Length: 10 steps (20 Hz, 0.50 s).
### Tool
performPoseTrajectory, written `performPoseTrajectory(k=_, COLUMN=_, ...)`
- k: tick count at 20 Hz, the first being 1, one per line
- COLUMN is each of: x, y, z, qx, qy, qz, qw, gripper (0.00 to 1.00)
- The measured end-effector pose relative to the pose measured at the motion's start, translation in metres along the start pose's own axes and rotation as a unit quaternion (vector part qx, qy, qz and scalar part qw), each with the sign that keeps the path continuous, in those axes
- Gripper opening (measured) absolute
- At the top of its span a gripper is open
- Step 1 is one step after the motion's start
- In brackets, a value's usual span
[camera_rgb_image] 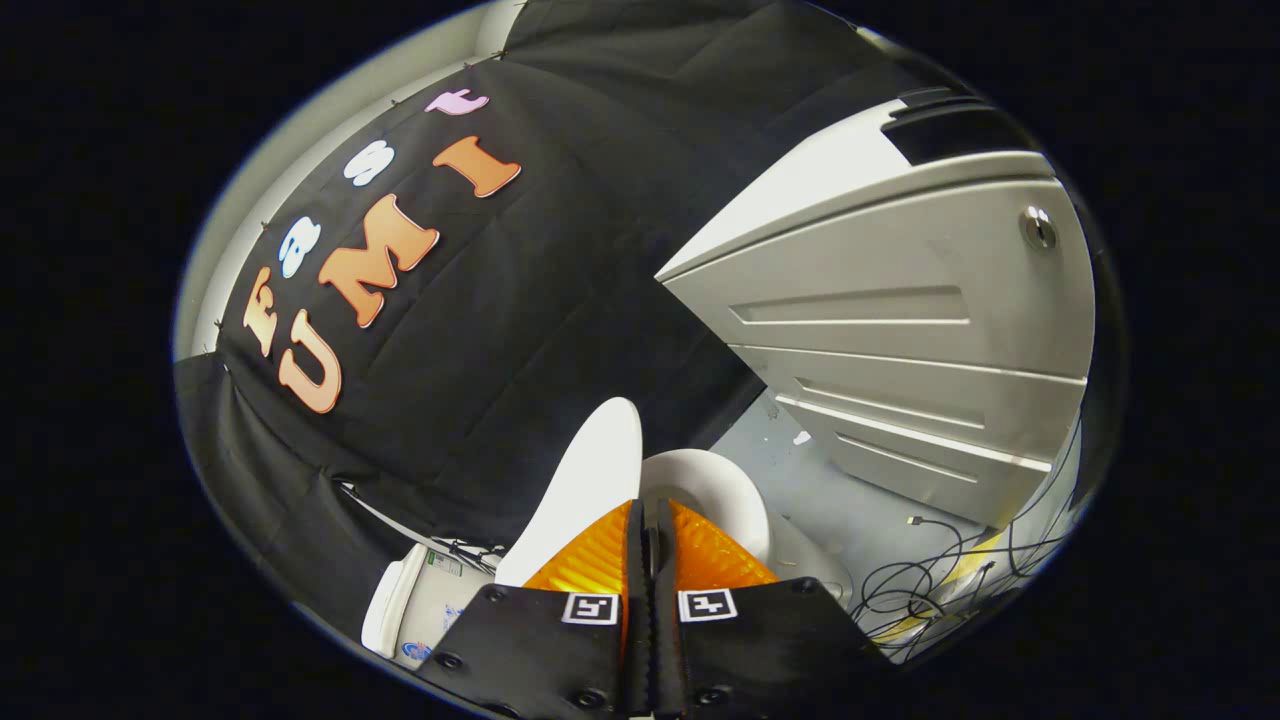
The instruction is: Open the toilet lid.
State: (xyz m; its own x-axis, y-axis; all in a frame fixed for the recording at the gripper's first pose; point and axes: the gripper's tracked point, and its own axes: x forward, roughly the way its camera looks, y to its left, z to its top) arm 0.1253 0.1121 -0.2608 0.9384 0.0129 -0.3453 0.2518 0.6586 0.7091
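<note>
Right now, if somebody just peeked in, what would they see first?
Probably the white toilet lid, tipped up just past the gripper, whose fingers are pressed shut with nothing between them. Next to the lid is the open toilet seat. Beyond them stands a big grey cabinet, with tangled cables on the floor beside it.

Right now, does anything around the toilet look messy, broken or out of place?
Yes: loose black cables lie tangled on the grey floor beside the white toilet bowl, a snag risk. The white toilet lid stands raised beyond the tool, whose fingers are closed together.
</note>
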Motion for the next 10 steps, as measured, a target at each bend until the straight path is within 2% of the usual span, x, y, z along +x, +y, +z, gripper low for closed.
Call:
performPoseTrajectory(k=2, x=0.006, y=0.007, z=0.012, qx=-0.024, qy=-0.026, qz=0.000, qw=0.999, gripper=0.08)
performPoseTrajectory(k=6, x=0.000, y=0.033, z=0.018, qx=-0.052, qy=-0.031, qz=0.018, qw=0.998, gripper=0.08)
performPoseTrajectory(k=10, x=-0.002, y=0.054, z=0.023, qx=-0.115, qy=-0.038, qz=0.022, qw=0.992, gripper=0.08)
